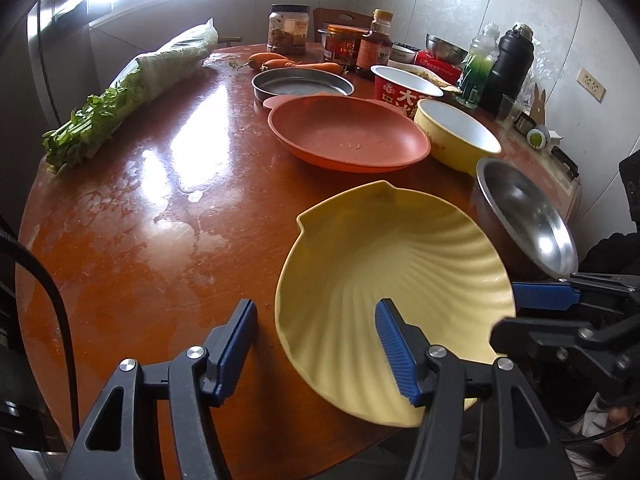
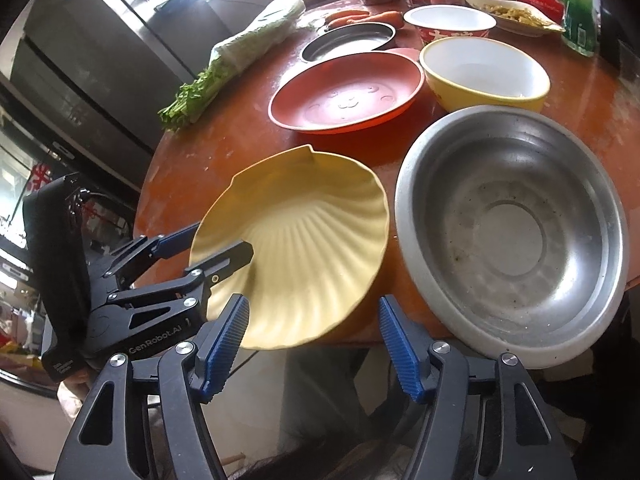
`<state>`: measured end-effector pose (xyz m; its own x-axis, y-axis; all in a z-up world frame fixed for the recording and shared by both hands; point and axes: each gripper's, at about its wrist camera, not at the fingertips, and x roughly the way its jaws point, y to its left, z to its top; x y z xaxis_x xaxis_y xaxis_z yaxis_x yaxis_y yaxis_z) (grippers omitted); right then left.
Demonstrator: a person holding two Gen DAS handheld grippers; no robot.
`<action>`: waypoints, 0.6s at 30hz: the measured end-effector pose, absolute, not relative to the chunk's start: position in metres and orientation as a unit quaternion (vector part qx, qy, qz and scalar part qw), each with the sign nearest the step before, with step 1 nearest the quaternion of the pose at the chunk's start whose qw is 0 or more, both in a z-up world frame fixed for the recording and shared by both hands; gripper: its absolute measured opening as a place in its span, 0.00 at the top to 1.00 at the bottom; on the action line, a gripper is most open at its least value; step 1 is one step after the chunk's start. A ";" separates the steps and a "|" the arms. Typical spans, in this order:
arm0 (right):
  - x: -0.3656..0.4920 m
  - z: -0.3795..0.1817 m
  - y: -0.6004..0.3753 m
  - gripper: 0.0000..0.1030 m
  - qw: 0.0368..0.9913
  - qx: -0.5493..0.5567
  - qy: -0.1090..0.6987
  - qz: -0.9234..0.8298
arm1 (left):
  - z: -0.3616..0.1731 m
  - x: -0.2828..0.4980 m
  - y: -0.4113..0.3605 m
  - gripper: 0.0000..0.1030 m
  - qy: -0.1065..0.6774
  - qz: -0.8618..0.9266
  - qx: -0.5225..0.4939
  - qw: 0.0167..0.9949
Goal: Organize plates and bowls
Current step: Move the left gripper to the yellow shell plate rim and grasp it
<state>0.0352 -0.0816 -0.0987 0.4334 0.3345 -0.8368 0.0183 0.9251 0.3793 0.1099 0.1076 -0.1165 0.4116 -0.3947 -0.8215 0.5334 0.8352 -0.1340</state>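
- Yellow shell-shaped plate [image 1: 384,264] lies in the lower middle of the left wrist view, at the near edge of the round red-brown worktop [image 1: 140,208]; its near rim juts past that edge.
- Left hand-held gripper [image 1: 320,344] straddles the plate's near-left rim: one blue pad is inside the dish, the other outside over the worktop. The jaws stand partly open; no pad visibly presses the rim, so nothing is gripped.
- Right hand-held gripper [image 2: 312,340] sits at the bottom middle of the right wrist view, jaws about half open. The plate's near rim falls between the pads in the picture, but whether it lies level with them cannot be told.
- Steel bowl [image 2: 516,232] fills the right of that view, just beside the plate, its near rim also overhanging the worktop.
- Orange plate [image 2: 344,96] lies above the yellow one in the frame, with a yellow bowl [image 2: 484,72] to its right and a metal pan [image 2: 348,42] behind it.
- Bundle of greens [image 1: 120,104] lies at upper left; carrots [image 1: 296,65] and jars [image 1: 288,28] are along the top.
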 end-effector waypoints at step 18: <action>0.046 -0.098 -0.069 0.77 0.839 0.140 0.520 0.077 | -0.115 0.114 0.128 0.65 0.475 -0.249 0.059 0.842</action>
